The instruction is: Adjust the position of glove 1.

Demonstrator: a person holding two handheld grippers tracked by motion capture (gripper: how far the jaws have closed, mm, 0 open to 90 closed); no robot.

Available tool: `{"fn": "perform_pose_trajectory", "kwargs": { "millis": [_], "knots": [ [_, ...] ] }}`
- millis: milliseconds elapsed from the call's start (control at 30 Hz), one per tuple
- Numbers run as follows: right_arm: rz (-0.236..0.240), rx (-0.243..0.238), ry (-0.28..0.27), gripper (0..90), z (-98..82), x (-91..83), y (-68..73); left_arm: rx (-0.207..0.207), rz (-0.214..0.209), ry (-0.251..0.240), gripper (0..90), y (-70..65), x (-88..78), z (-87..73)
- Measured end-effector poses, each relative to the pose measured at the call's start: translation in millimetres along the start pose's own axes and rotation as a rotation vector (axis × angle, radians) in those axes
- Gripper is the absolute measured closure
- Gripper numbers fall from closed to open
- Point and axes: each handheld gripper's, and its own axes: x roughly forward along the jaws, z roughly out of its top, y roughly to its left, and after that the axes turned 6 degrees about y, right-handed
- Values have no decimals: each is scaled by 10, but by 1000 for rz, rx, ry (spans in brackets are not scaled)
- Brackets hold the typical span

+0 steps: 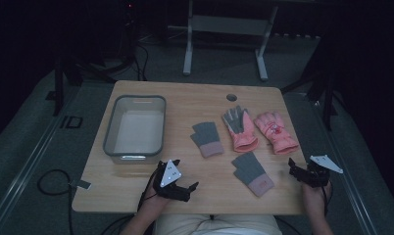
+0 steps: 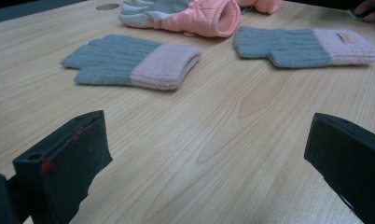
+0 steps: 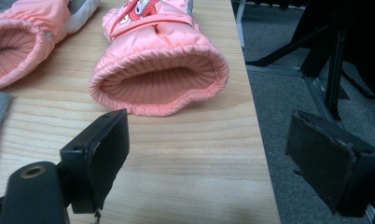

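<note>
Four gloves lie on the wooden table (image 1: 126, 183). Two are grey knit gloves with pink cuffs, one mid-table (image 1: 207, 139) (image 2: 129, 60) and one nearer me (image 1: 252, 172) (image 2: 307, 46). Two are pink padded gloves: one shows its grey palm (image 1: 240, 128) (image 2: 195, 14), the other (image 1: 275, 132) (image 3: 162, 70) lies by the right edge, cuff opening towards my right gripper. My left gripper (image 1: 184, 175) (image 2: 209, 149) stands open near the front edge, holding nothing. At the front right corner my right gripper (image 1: 292, 169) (image 3: 209, 154) is open too, one jaw over the table and one past its edge.
A clear plastic bin (image 1: 135, 128) stands on the left of the table, with nothing in it. A round cable hole (image 1: 232, 97) is near the far edge. The grey floor (image 3: 288, 93) drops off right of the table; dark stands and a white frame (image 1: 224, 29) stand beyond.
</note>
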Motion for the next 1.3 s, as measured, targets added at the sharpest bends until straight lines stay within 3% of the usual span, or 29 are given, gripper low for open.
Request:
{"fn": "perform_pose_trajectory", "kwargs": {
  "millis": [533,1000,1167,1300],
  "knots": [
    [23,-19,-7,137,305,-168,57,0,-6,-4,0,2,-2,-2],
    [61,-112,-60,128,752,-263,364,-2,-10,-6,0,3,-7,-4],
    [107,-124,-75,139,887,-286,462,-1,-9,-4,0,1,-6,-3],
    [178,-130,-13,141,996,-250,519,-1,-4,-6,0,-3,-7,-4]
  ]
}}
